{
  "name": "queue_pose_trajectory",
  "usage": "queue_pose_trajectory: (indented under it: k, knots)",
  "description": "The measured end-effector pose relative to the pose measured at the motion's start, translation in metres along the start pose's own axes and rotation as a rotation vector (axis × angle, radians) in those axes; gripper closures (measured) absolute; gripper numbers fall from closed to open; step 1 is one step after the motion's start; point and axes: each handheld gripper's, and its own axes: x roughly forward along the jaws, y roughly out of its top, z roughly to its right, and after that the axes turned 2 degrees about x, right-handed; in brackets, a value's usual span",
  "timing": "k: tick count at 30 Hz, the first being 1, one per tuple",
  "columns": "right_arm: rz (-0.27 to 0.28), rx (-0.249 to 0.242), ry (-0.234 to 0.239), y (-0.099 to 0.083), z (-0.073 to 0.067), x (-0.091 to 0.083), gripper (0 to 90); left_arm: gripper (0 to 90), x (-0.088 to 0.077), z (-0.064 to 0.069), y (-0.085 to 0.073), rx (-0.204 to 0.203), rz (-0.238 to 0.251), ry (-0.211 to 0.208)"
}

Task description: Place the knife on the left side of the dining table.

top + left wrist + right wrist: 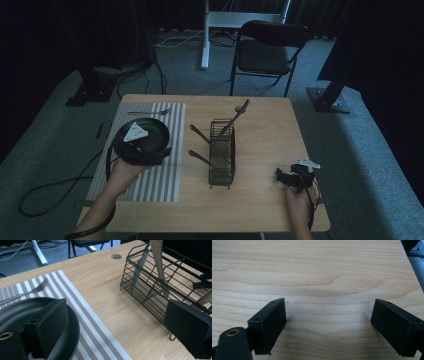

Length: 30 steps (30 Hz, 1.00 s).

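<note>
Plate (150,131), round, matte black and shallow-rimmed, sits on the grey-and-white striped placemat (165,175) at the table's left, with a steel fork (30,291) lying just beyond it, tines toward the wire caddy (222,152). Left gripper (142,150) hovers over the plate's near rim, jaws spread wide, nothing between them. Right gripper (295,177) rests low over bare pale woodgrain, jaws wide apart and empty too.

My table (260,200): light wood, square, a cable hole (116,256) near its far edge. A striped placemat (160,180) covers my left side; a black plate (150,131) and a fork (150,112) lie on it. A black wire rack (222,150) stands mid-table on bare wood, holding utensils. Bare wood at right.
</note>
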Motion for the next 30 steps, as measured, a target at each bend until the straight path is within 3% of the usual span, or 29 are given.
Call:
queue_pose_trajectory:
  k: [5,7,17,23,26,30]
  knots:
    - [0.0,0.002,0.001,0.0,0.0,0.0,12.0,5.9,0.005,0.006,0.013,0.013,0.001,-0.021]
    - [0.0,0.001,0.0,0.0,0.0,0.0,12.0,5.9,0.007,0.008,0.018,0.0,0.011,-0.047]
    - [0.001,0.001,0.0,0.0,0.0,0.0,12.0,5.9,0.019,0.021,0.042,0.048,0.012,-0.064]
    - [0.001,0.0,0.0,0.0,0.0,0.0,12.0,5.9,0.034,0.023,0.052,0.025,0.007,-0.095]
    - [0.001,0.0,0.0,0.0,0.0,0.0,12.0,6.0,0.042,0.024,0.055,0.033,-0.011,-0.088]
    - [0.002,-0.001,0.0,0.0,0.0,0.0,12.0,12.8,0.051,0.025,0.058,0.025,-0.024,-0.089]
